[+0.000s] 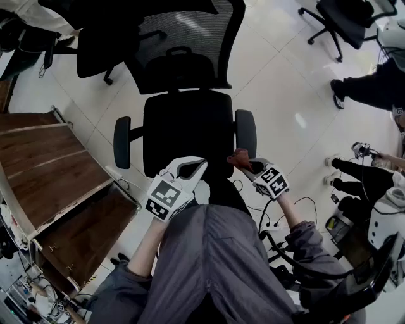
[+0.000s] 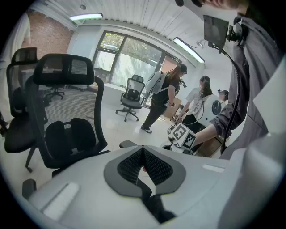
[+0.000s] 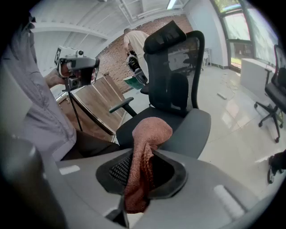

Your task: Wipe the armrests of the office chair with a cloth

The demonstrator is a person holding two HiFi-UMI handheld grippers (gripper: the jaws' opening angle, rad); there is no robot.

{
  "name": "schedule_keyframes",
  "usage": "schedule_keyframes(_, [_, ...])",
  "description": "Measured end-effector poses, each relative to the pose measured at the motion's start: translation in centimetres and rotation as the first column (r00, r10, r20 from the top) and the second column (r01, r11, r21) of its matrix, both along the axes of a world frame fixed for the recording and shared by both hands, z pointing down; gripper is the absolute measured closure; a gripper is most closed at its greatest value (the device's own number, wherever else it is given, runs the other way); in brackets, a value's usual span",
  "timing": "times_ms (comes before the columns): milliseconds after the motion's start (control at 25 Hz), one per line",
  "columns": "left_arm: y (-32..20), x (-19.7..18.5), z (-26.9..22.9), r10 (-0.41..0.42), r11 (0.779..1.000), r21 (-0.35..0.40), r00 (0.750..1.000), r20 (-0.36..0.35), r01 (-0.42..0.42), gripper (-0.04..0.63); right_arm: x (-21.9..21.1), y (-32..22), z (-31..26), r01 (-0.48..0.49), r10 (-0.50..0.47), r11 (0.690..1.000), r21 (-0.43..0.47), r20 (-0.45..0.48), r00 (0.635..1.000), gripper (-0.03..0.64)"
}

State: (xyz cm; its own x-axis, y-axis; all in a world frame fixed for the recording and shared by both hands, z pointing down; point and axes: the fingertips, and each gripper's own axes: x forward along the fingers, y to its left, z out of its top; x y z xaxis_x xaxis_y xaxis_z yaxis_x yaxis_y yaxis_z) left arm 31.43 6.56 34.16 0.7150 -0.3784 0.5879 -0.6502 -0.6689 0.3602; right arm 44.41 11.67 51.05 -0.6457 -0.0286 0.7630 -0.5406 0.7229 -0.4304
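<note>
A black office chair stands in front of me, its seat point(image 1: 183, 133) between the left armrest point(image 1: 122, 142) and the right armrest point(image 1: 245, 133). My right gripper point(image 1: 245, 164) is shut on a reddish-brown cloth point(image 1: 238, 158), just short of the right armrest's near end. In the right gripper view the cloth point(image 3: 145, 147) hangs bunched between the jaws of the right gripper point(image 3: 140, 166), with the seat point(image 3: 178, 127) beyond. My left gripper point(image 1: 195, 167) hovers over the seat's front edge. Its jaws are shut with nothing in them in the left gripper view point(image 2: 143, 155).
Wooden desk panels point(image 1: 50, 171) lie to the left. A second black chair point(image 1: 95, 44) stands behind the first, and another point(image 1: 345, 19) at the far right. People point(image 1: 373, 85) stand at the right. Cables point(image 1: 272, 215) trail on the tiled floor.
</note>
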Motion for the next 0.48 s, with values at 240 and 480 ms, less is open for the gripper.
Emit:
schedule_keyframes(240, [0.9, 0.0, 1.1, 0.008, 1.0, -0.01, 1.0, 0.014, -0.008, 0.58, 0.1, -5.3, 0.8, -0.001, 0.002, 0.998, 0.057, -0.004, 1.0, 0.546])
schedule_keyframes(480, [2.0, -0.6, 3.1, 0.001, 1.0, 0.011, 0.999, 0.04, -0.001, 0.58, 0.6, -14.6, 2.3, -0.037, 0.04, 0.989, 0.14, -0.016, 0.999, 0.545])
